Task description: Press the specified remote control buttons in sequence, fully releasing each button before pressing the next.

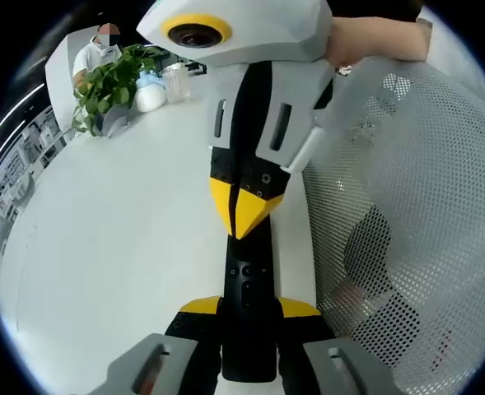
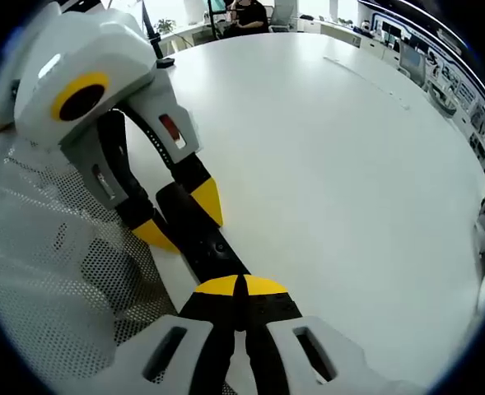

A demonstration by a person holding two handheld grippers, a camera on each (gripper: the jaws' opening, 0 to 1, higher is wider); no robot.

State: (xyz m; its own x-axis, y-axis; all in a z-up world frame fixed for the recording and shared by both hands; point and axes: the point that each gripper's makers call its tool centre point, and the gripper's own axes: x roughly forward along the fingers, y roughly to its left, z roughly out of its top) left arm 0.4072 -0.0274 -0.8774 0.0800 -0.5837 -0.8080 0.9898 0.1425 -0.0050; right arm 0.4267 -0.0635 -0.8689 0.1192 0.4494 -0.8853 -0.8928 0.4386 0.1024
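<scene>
Black and slim, the remote control (image 1: 248,309) is held between the yellow-tipped fingers of the left gripper (image 1: 249,311) above the white table (image 1: 118,230). The right gripper (image 1: 240,210), its fingers pressed together, is touched down on the remote's upper buttons.

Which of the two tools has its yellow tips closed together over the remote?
The right tool: its yellow tips meet in one point above the black remote. The left tool has its tips spread, one on each side of the remote.
</scene>
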